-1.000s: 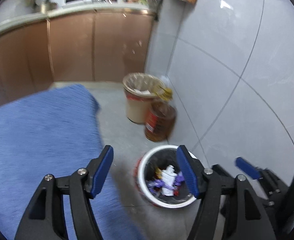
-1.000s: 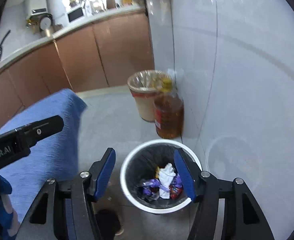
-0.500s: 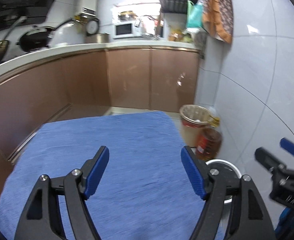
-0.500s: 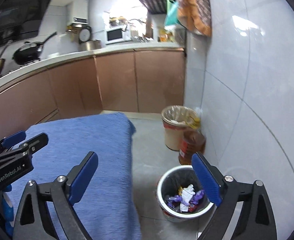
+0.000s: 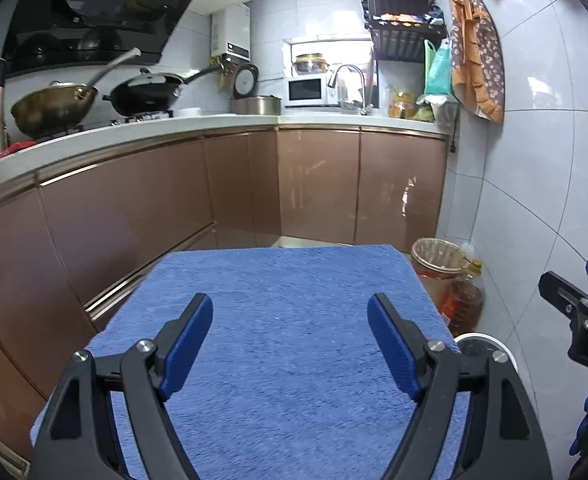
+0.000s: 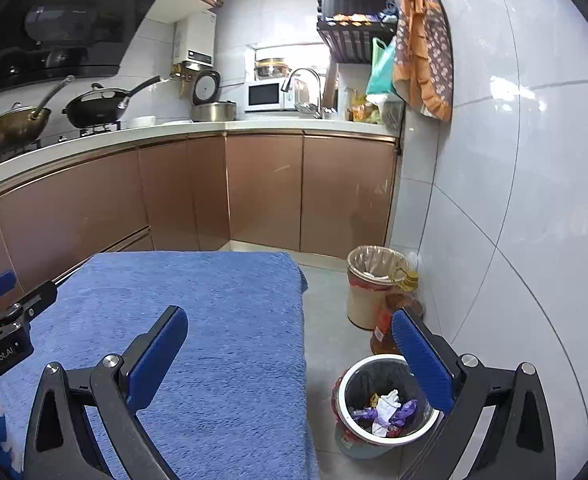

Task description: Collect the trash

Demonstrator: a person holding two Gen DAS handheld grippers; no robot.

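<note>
A small white-rimmed bin [image 6: 346, 384] stands on the floor by the tiled wall, holding crumpled wrappers [image 6: 390, 410] in purple, white and red. My right gripper [image 6: 289, 316] hovers over the edge of a blue towel-covered table [image 6: 214, 300], its jaws opening wide with nothing between them. My left gripper [image 5: 290, 308] is over the same blue towel [image 5: 294, 272], its jaws also opening and empty. Only the bin's rim [image 5: 482, 338] shows behind the left gripper's right finger. Each gripper appears at the edge of the other's view: the right gripper [image 5: 572, 274], the left gripper [image 6: 24, 286].
A taller bag-lined bin [image 6: 370, 280] and an oil bottle [image 6: 394, 320] stand against the tiled wall [image 6: 514, 200] behind the small bin. Brown cabinets [image 6: 254, 192] under a white counter run along the back and left. Bare floor [image 6: 326, 320] lies between table and bins.
Both views have swung up and back from looking down into the small bin to facing the kitchen over the blue table. Both pairs of jaws stand wider apart than before.
</note>
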